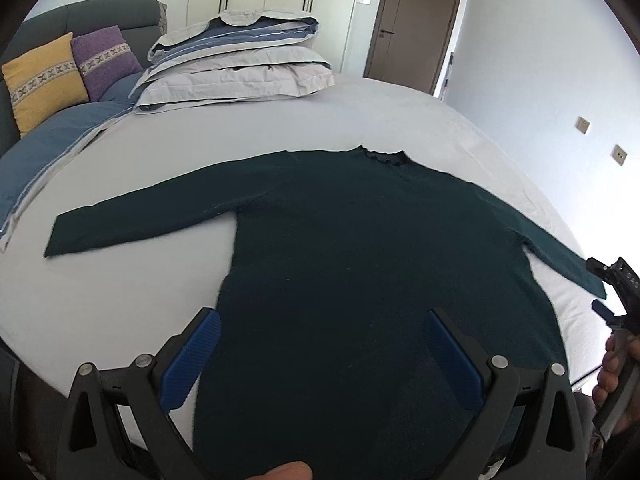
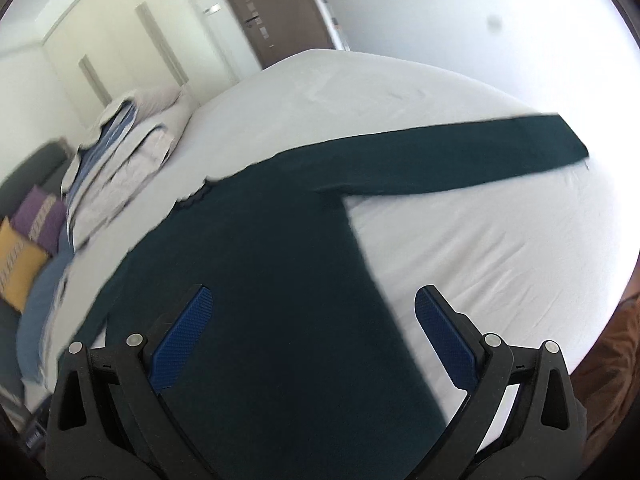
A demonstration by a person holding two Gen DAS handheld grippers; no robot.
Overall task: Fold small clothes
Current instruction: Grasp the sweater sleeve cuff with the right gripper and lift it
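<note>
A dark green long-sleeved sweater (image 1: 360, 240) lies flat on the white bed (image 1: 120, 300), collar away from me and both sleeves spread out. My left gripper (image 1: 320, 332) hovers open above the sweater's lower left hem, with nothing between its blue pads (image 1: 192, 360). In the right wrist view the same sweater (image 2: 280, 280) fills the middle, its right sleeve (image 2: 460, 156) stretching out to the right. My right gripper (image 2: 314, 312) is open over the lower right part of the body. That gripper (image 1: 616, 292) also shows at the right edge of the left wrist view, held by a hand.
A stack of folded grey and blue bedding (image 1: 240, 64) sits at the far side of the bed. Yellow (image 1: 40, 80) and purple (image 1: 104, 60) cushions lean on a dark headboard at the left. A brown door (image 1: 416, 24) stands behind. White sheet (image 2: 500, 260) lies bare right of the sweater.
</note>
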